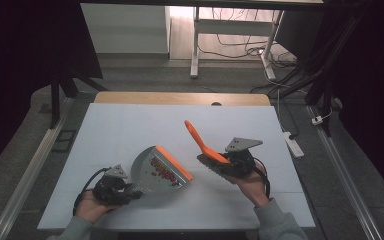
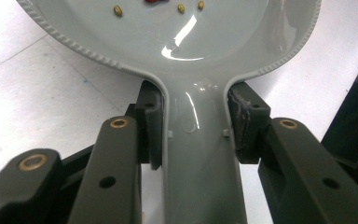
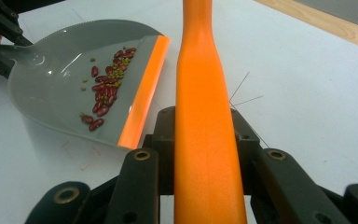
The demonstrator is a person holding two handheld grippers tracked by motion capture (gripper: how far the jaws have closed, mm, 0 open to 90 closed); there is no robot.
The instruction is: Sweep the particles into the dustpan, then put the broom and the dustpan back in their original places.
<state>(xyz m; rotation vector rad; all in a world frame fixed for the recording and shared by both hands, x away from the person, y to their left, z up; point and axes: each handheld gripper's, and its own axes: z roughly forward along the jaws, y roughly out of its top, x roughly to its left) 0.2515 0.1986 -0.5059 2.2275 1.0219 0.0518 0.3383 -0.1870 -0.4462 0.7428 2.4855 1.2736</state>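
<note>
Item: dustpan [image 1: 156, 170], beans [image 1: 164, 173] inside. L gripper [image 2: 196, 130] pinches handle, R gripper [image 3: 205, 140] pinches brush [image 1: 207, 150]. Keep pan level, brush clear.

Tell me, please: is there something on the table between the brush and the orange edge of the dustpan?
Nothing visible does. The brush is clamped in the right gripper, the dustpan in the left gripper, with beans inside it. Between them lies bare white table.
</note>
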